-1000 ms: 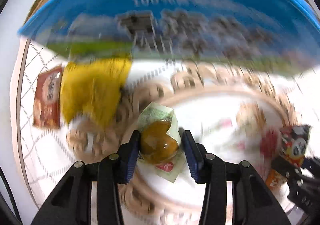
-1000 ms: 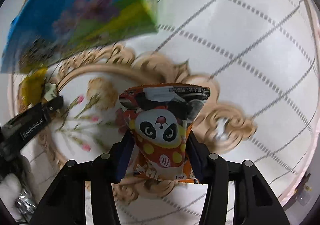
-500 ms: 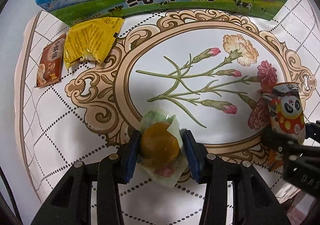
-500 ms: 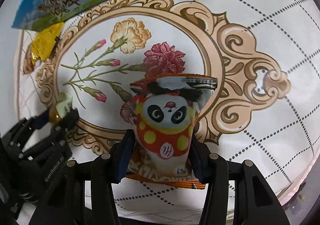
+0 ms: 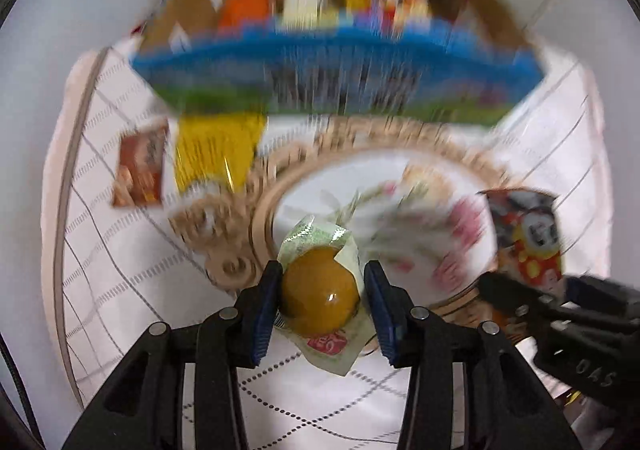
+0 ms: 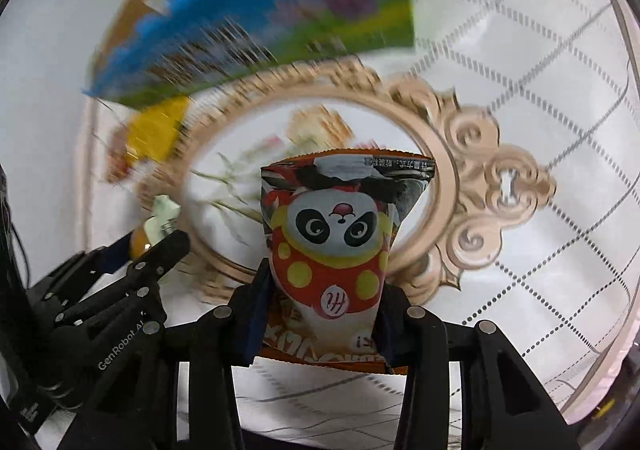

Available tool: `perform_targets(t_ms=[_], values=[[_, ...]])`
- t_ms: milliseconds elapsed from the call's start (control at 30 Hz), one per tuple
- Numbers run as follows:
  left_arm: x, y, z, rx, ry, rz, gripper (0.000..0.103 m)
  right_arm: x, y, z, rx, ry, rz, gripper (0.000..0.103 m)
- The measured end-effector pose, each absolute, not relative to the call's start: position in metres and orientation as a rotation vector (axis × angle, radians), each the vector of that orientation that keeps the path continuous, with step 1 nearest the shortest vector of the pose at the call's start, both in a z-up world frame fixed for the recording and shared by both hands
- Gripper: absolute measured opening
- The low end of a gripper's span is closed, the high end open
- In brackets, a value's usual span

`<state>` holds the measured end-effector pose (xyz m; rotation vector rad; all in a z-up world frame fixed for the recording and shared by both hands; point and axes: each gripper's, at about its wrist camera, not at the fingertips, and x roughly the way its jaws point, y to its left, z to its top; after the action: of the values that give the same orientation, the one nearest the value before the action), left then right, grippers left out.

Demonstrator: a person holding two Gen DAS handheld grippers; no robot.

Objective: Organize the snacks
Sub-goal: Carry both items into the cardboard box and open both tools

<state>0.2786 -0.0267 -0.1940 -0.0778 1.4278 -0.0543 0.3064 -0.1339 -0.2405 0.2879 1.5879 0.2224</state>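
In the left wrist view, the left claw (image 5: pixel 320 302) is clamped on a round amber snack in a clear green-edged wrapper (image 5: pixel 320 300) at lower centre, lifted off the patterned desk (image 5: pixel 120 290). Across the top sits the open cardboard box (image 5: pixel 332 6), its blue printed front blurred, with several snacks already inside; a yellow packet (image 5: pixel 216 154) and a brown packet (image 5: pixel 140 166) still lie at left, so I judge the sorting partly done. Compared with half a second ago, the box interior has come into sight and the scene is smeared. In the right wrist view, the right claw (image 6: pixel 324 310) grips the panda pouch (image 6: pixel 340 242) at centre; its jaws have just been closing, pinching the pouch tighter. The box sits upper left, nearer than before.
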Motion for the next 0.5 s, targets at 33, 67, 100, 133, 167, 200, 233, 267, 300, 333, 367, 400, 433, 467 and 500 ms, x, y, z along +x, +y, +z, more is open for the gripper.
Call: perform_targets(t_ms=[33,67,100,133,167,200,233,267,300,333,367,400,433,467,500], values=[[0.286,-0.029,-0.179,-0.095,1.402,-0.062,0.039,0.312,-0.135,-0.227,0.300,1.563,0.237,0.046],[0.299,-0.020,-0.165,-0.108,1.375,-0.072,0.039,0.318,-0.135,-0.214,0.310,1.537,0.249,0.046],[0.311,-0.017,-0.151,-0.112,1.351,-0.086,0.039,0.325,-0.134,-0.202,0.319,1.514,0.261,0.046],[0.323,-0.012,-0.138,-0.121,1.330,-0.095,0.039,0.335,-0.131,-0.187,0.329,1.488,0.278,0.046],[0.339,-0.008,-0.124,-0.129,1.304,-0.104,0.039,0.346,-0.132,-0.178,0.336,1.471,0.289,0.046],[0.355,-0.004,-0.129,-0.124,1.287,-0.106,0.039,0.358,-0.133,-0.170,0.342,1.454,0.298,0.046],[0.368,-0.003,-0.130,-0.116,1.268,-0.106,0.039,0.374,-0.131,-0.159,0.342,1.432,0.304,0.046],[0.387,0.000,-0.122,-0.109,1.249,-0.102,0.039,0.390,-0.138,-0.153,0.336,1.419,0.303,0.046],[0.398,0.005,-0.122,-0.106,1.241,-0.099,0.039,0.406,-0.139,-0.148,0.327,1.402,0.294,0.046],[0.411,0.008,-0.121,-0.099,1.239,-0.098,0.039,0.423,-0.142,-0.144,0.316,1.386,0.281,0.046],[0.431,0.013,-0.122,-0.093,1.243,-0.090,0.040,0.440,-0.144,-0.143,0.308,1.378,0.267,0.046],[0.442,0.019,-0.126,-0.093,1.248,-0.085,0.040,0.459,-0.147,-0.142,0.304,1.374,0.253,0.046],[0.457,0.021,-0.126,-0.087,1.263,-0.083,0.040,0.475,-0.149,-0.145,0.301,1.373,0.236,0.046],[0.477,0.027,-0.134,-0.089,1.288,-0.079,0.040,0.494,-0.149,-0.149,0.292,1.377,0.211,0.046],[0.491,0.033,-0.144,-0.093,1.302,-0.077,0.040,0.507,-0.153,-0.155,0.282,1.381,0.192,0.046]])
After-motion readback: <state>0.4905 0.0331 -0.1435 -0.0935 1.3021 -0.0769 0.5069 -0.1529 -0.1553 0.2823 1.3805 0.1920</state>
